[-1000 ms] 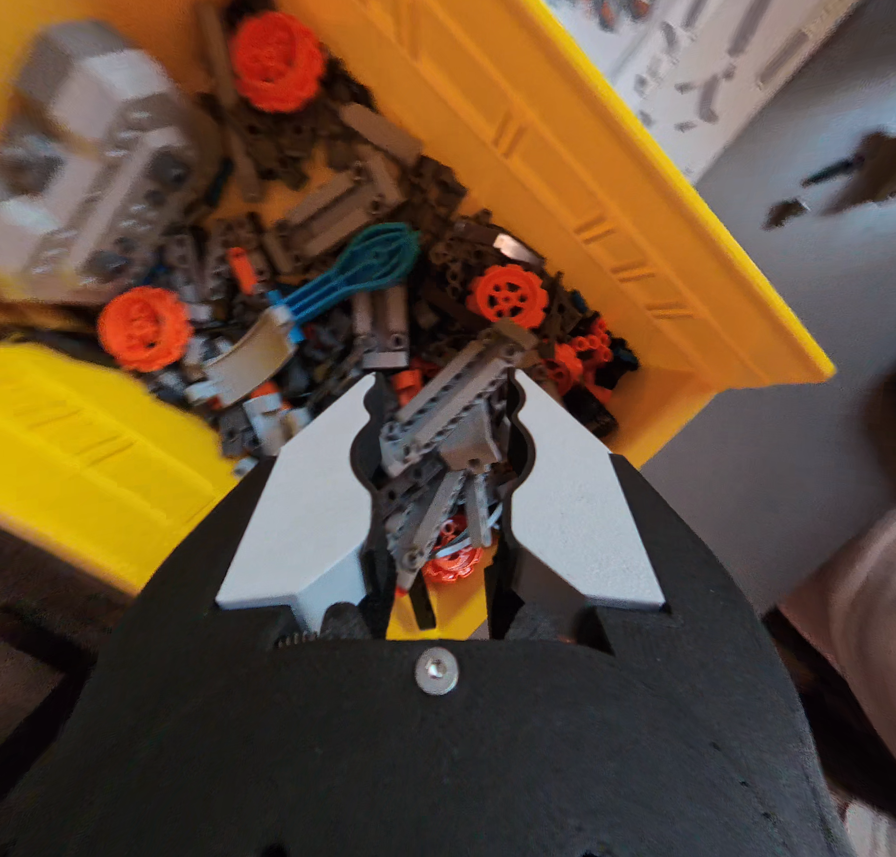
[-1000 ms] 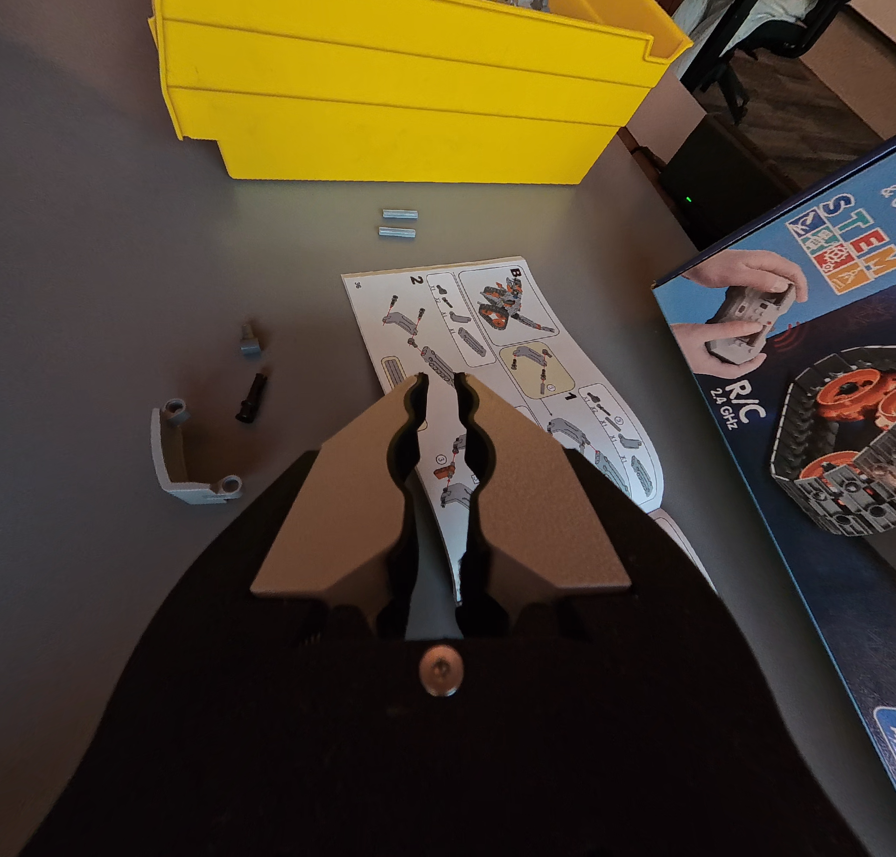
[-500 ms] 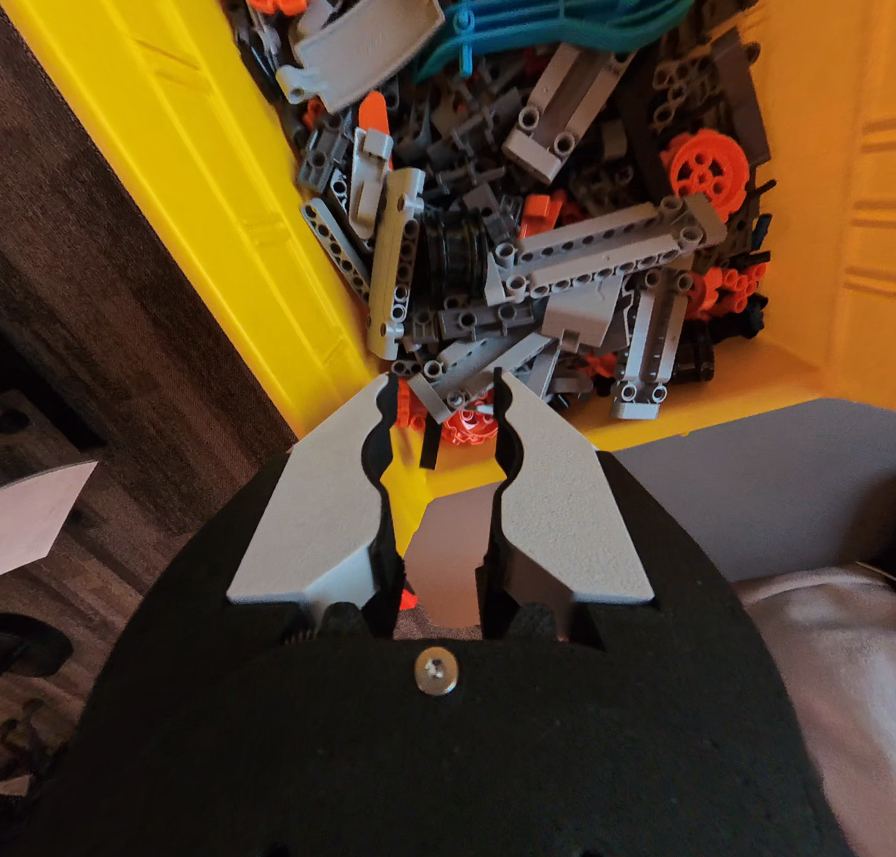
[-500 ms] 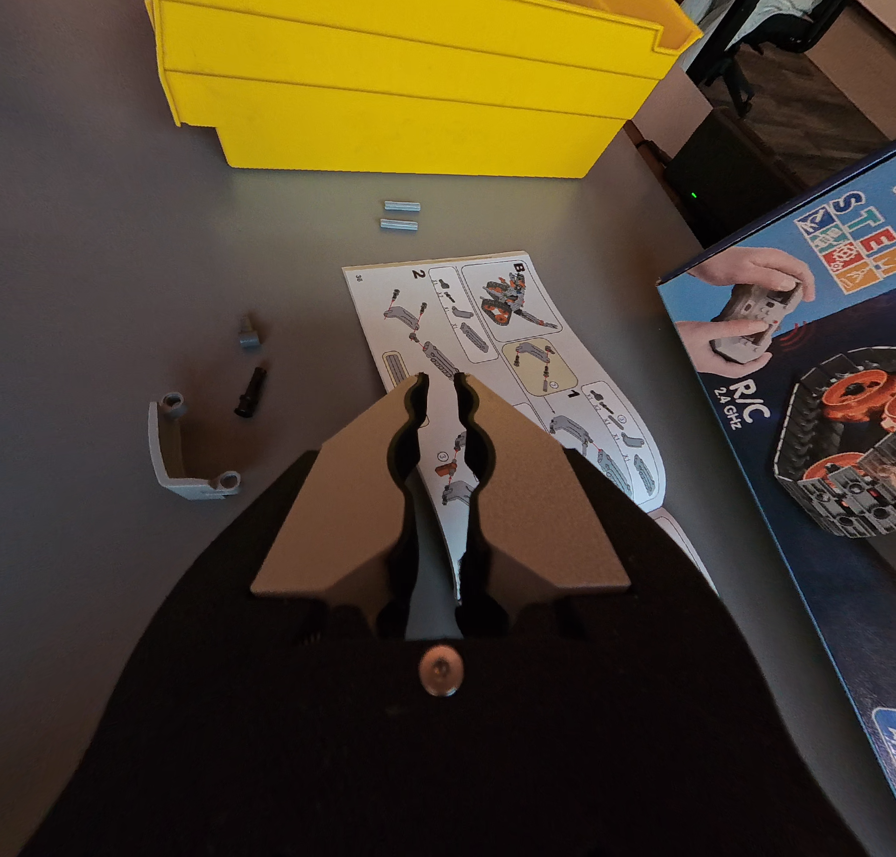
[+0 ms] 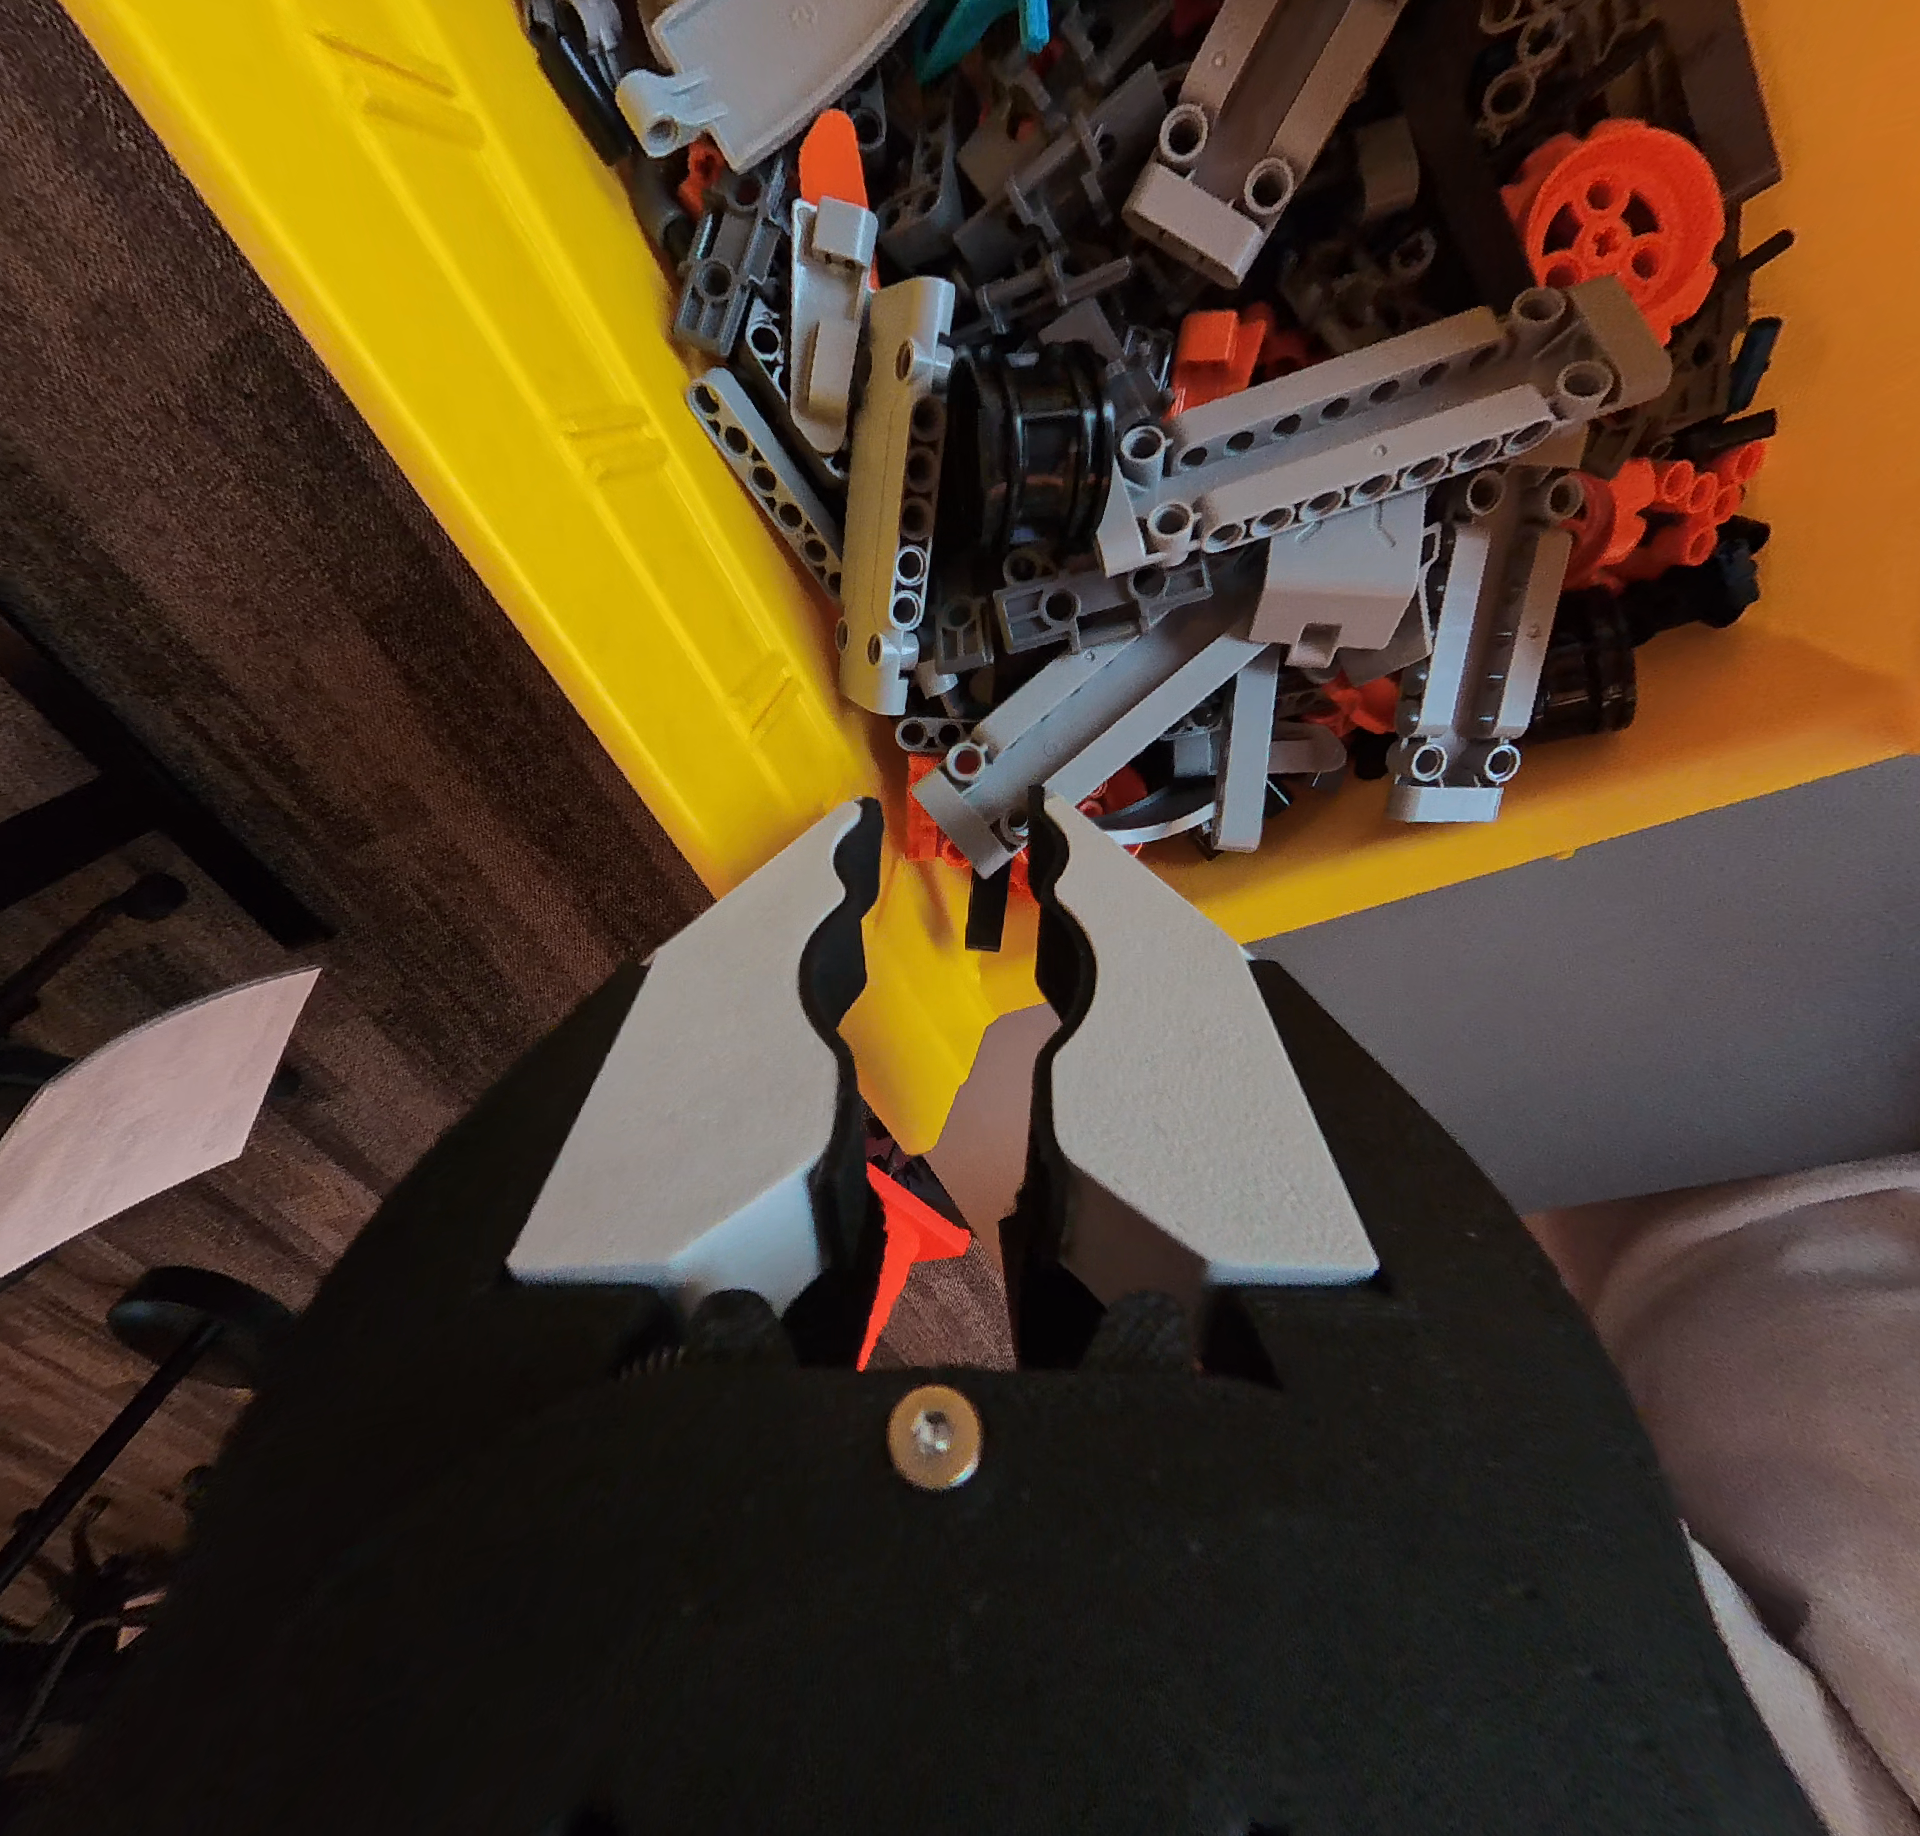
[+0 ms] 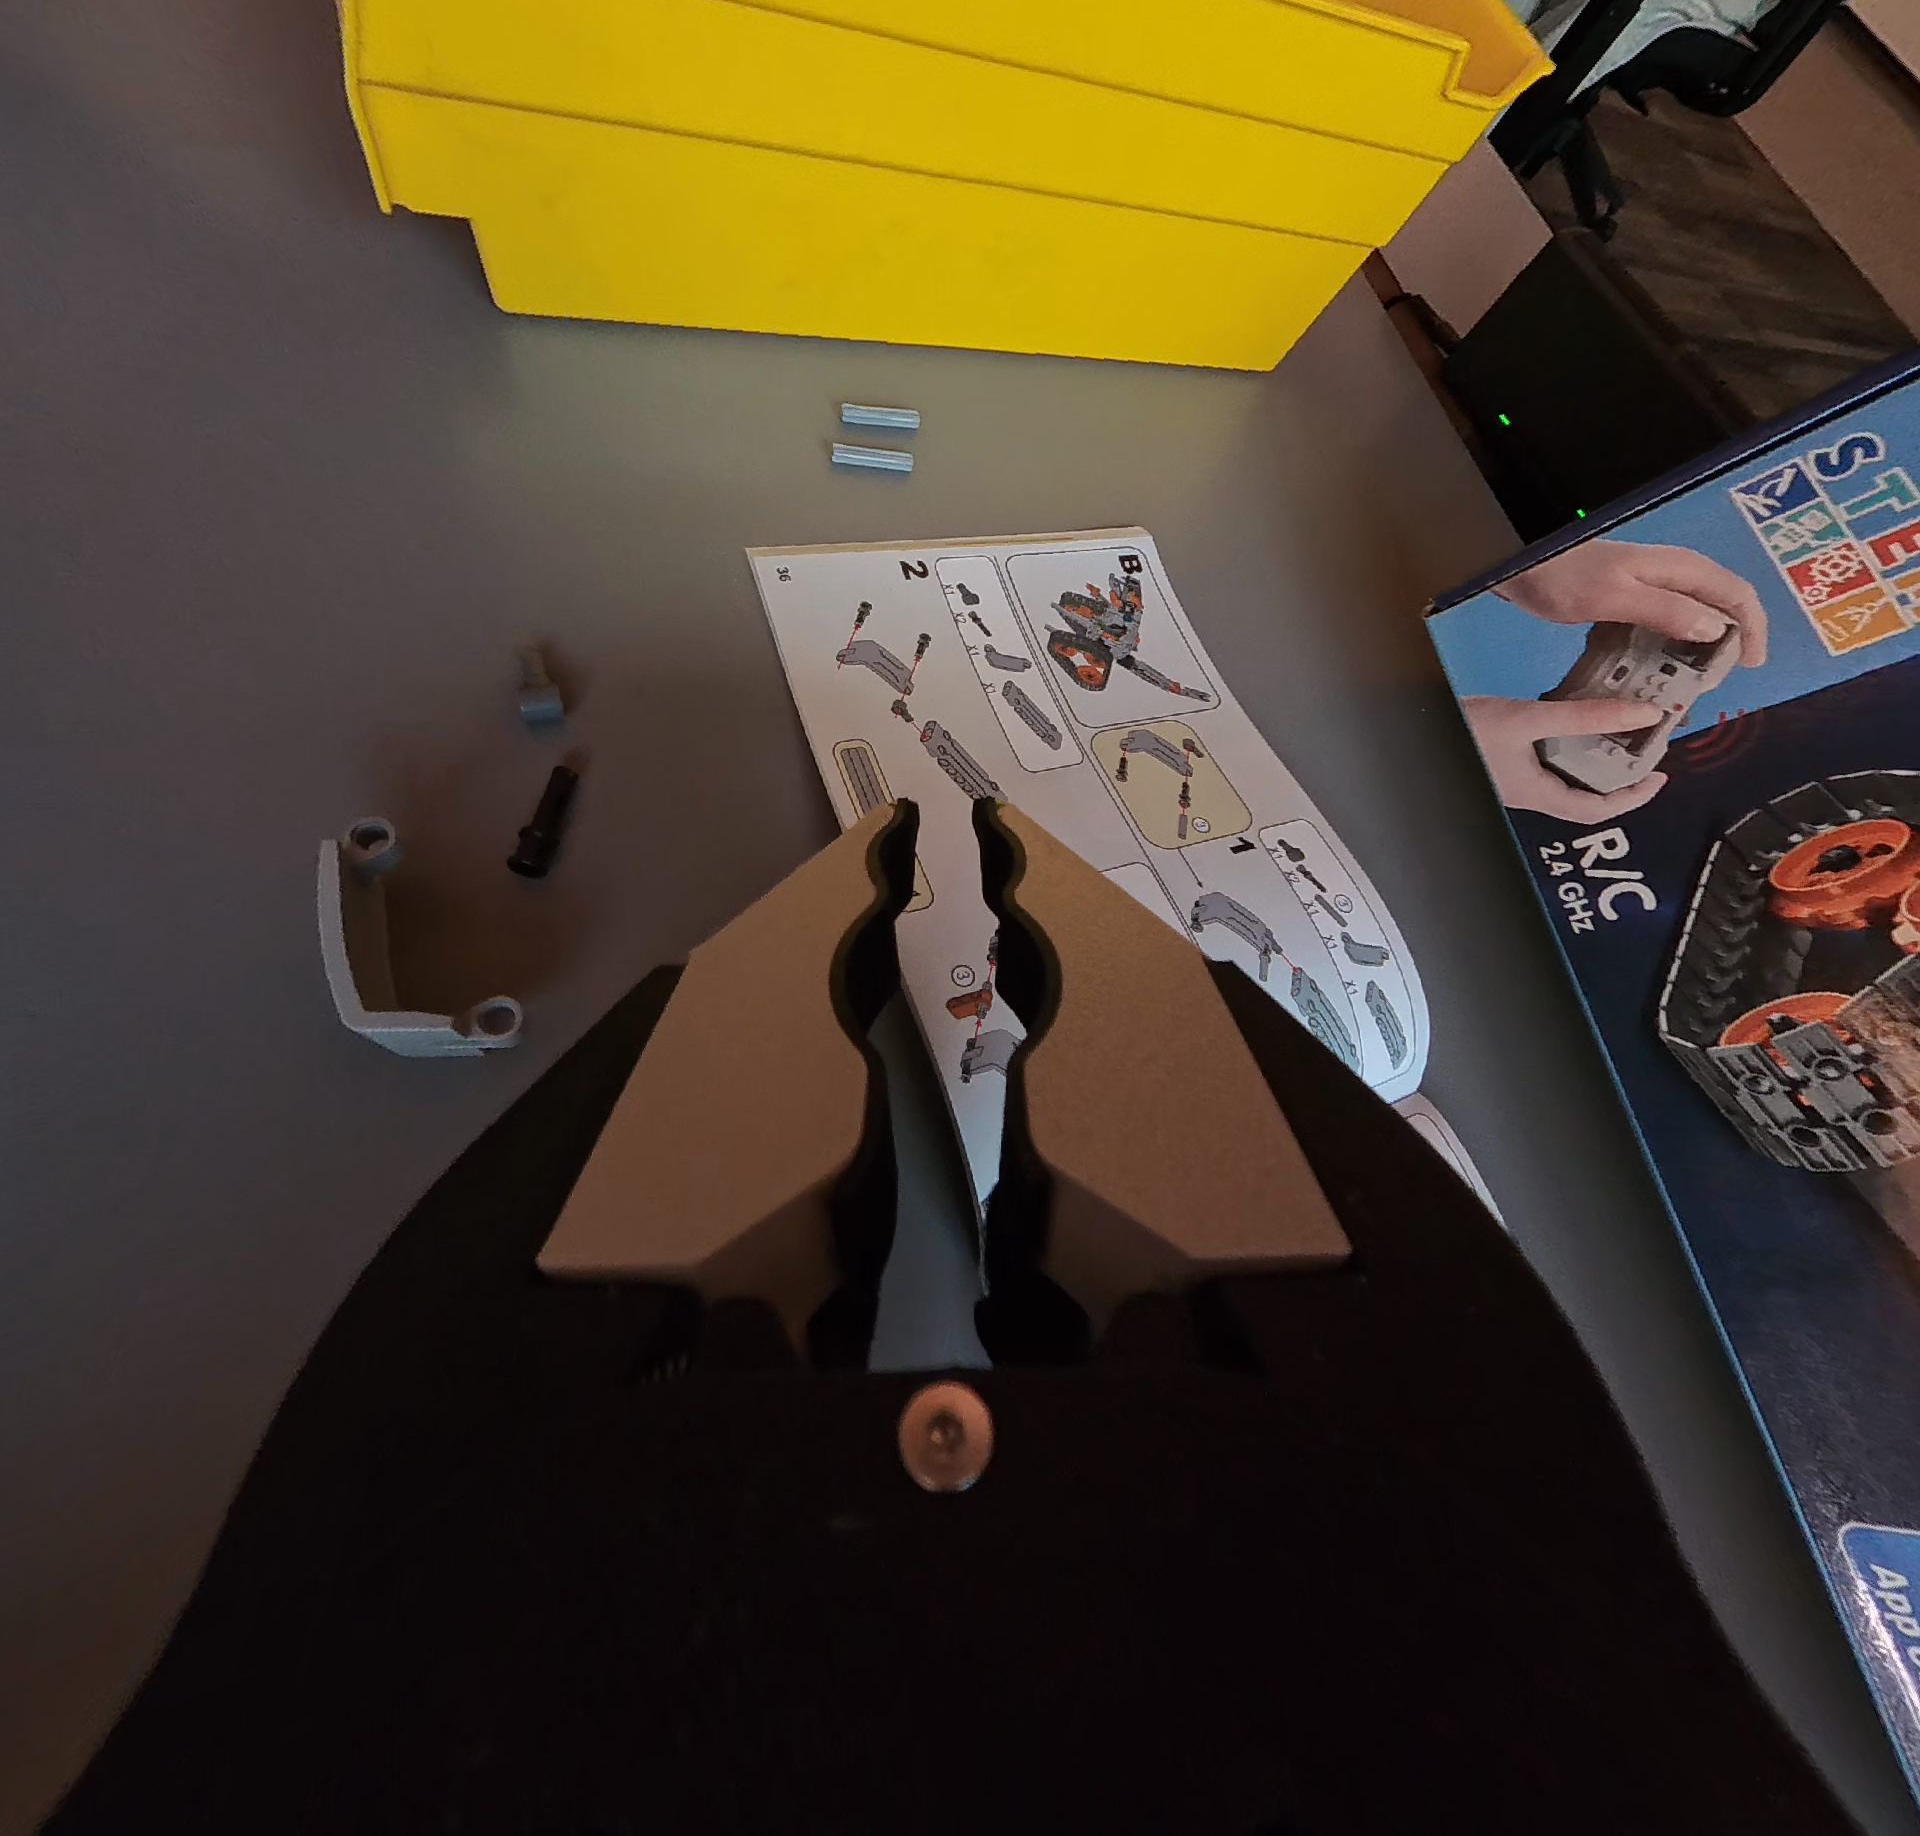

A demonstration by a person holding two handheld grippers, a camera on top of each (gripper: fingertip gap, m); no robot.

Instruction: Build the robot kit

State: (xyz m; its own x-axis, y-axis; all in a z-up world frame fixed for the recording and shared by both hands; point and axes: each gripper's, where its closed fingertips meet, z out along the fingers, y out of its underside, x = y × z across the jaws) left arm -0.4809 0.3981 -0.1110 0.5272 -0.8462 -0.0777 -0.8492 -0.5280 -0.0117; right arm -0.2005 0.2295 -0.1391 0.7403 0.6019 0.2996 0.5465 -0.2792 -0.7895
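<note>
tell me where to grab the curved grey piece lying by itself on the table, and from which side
Grip the curved grey piece across its long thin strip, midway between the two ringed ends, coming straight down from above. It stands on edge on the grey table, so the strip is a narrow wall with bare table on both faces. The black pin lies apart from it, probably out of the way. The right gripper is nearest.

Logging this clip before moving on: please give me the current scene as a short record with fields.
left gripper: open, empty, fingers over the near corner of the yellow bin
bin contents: heap of grey, black and orange building parts
right gripper: narrowly open, empty, over the instruction sheet
loose on table: curved grey panel, black pin, two pale axles
right side: blue toy box
</note>
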